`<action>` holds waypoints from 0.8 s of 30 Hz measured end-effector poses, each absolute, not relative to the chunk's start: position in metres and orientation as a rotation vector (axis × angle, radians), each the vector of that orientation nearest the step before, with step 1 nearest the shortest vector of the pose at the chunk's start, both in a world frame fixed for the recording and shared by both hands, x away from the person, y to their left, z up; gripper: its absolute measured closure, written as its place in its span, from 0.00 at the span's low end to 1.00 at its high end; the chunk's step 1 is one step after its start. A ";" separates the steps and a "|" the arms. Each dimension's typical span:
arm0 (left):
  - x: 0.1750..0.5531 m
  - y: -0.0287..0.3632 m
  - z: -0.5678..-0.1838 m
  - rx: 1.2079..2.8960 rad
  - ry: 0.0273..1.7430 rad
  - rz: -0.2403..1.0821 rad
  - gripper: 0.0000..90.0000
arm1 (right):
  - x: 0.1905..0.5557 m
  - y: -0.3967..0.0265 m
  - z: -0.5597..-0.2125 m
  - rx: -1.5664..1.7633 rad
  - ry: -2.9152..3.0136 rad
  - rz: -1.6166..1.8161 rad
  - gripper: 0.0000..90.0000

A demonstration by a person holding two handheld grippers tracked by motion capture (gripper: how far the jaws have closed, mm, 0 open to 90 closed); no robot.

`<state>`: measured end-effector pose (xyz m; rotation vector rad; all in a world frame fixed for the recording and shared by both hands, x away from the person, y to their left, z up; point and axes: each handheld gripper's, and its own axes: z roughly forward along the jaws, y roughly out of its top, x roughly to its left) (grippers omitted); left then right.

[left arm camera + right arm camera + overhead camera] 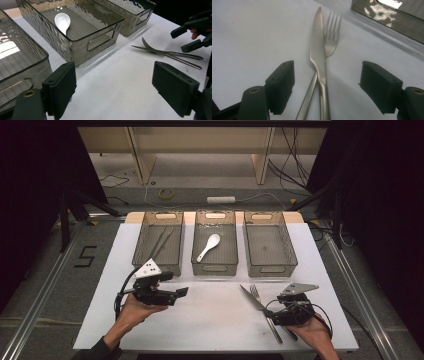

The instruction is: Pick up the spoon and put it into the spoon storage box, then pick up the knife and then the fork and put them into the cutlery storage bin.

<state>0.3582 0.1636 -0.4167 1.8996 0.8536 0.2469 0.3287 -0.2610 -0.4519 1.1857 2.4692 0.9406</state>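
Right tongs: jaws wide, nothing gripped; knife and fork lie crossed on the table between the jaws, knife on top, pads clear of both. Left tongs: jaws wide, empty, above bare table well to the left of the cutlery. Beyond both: three smoky plastic bins in a row; the middle bin holds a white spoon, the left bin thin metal sticks, too faint to identify.

The only readable sign is a black "5" on the floor, left of the counter.
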 end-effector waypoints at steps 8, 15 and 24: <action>0.355 0.169 -0.419 1.882 0.865 0.264 0.20 | 0.330 -0.261 -0.454 1.182 2.507 0.897 0.35; 0.353 0.174 -0.418 1.857 0.872 0.284 0.20 | 0.334 -0.265 -0.453 1.165 2.555 0.854 0.39; 0.346 0.175 -0.420 1.879 0.862 0.309 0.20 | 0.337 -0.258 -0.446 1.106 2.677 0.697 0.45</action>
